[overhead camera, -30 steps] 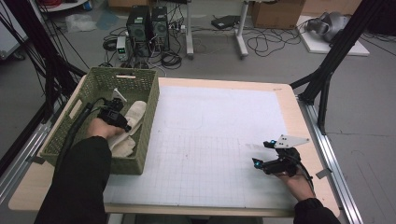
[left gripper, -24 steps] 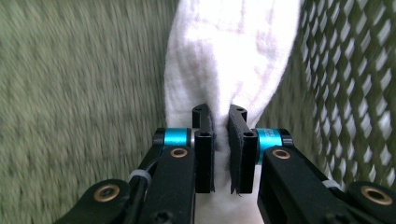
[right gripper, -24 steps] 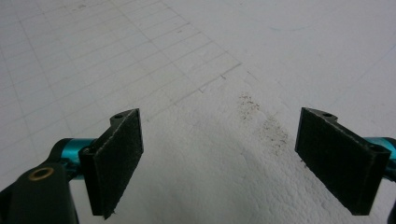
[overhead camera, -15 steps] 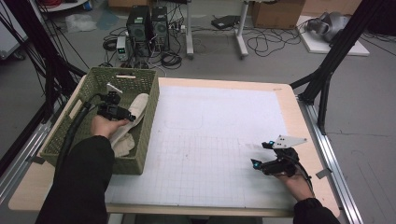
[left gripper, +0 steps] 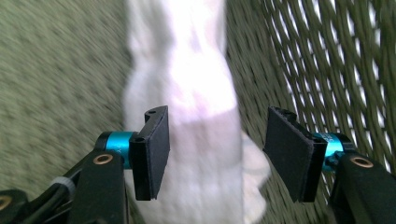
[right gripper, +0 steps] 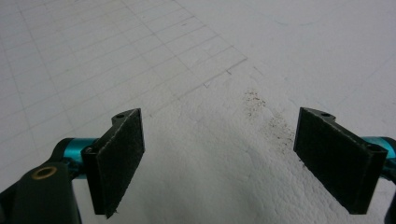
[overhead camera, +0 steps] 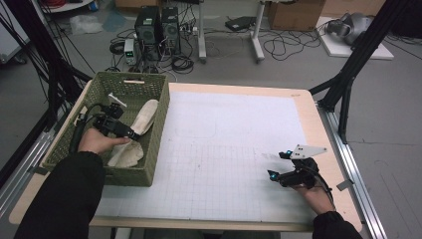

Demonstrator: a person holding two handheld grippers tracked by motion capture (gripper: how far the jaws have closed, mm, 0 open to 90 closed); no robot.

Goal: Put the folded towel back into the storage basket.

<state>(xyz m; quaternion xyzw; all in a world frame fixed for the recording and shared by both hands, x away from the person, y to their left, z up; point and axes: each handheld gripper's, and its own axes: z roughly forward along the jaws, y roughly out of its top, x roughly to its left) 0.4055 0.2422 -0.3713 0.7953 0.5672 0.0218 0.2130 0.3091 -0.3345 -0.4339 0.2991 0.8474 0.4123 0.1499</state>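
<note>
Inside the green woven basket point(overhead camera: 149, 164) at the table's left edge lies a cream-white sock point(overhead camera: 144, 117), stretched lengthwise along the basket's right wall, with a second pale piece of the same cloth point(overhead camera: 127, 154) bunched just beside its near end. Over this cloth hangs the left gripper point(overhead camera: 134, 135), held in the person's left hand point(overhead camera: 97, 142), whose dark sleeve comes in from the bottom. Its jaws have just been opening, and in the left gripper view they stand apart with the sock point(left gripper: 187, 121) running between them; the pads point(left gripper: 159, 149) do not press on it, so the sock is released and lies on the basket floor. That view is blurred, with the basket's wicker wall point(left gripper: 327, 60) at the right.

Across the table point(overhead camera: 303, 99), well apart from the basket, the right gripper point(overhead camera: 271, 175) sits low near the front right corner in the person's right hand point(overhead camera: 313, 191), a grey three-cornered plate on top. Its jaws are spread wide with nothing between them, above the white gridded mat point(right gripper: 116, 56), which shows a patch of dark specks point(right gripper: 268, 119).
</note>
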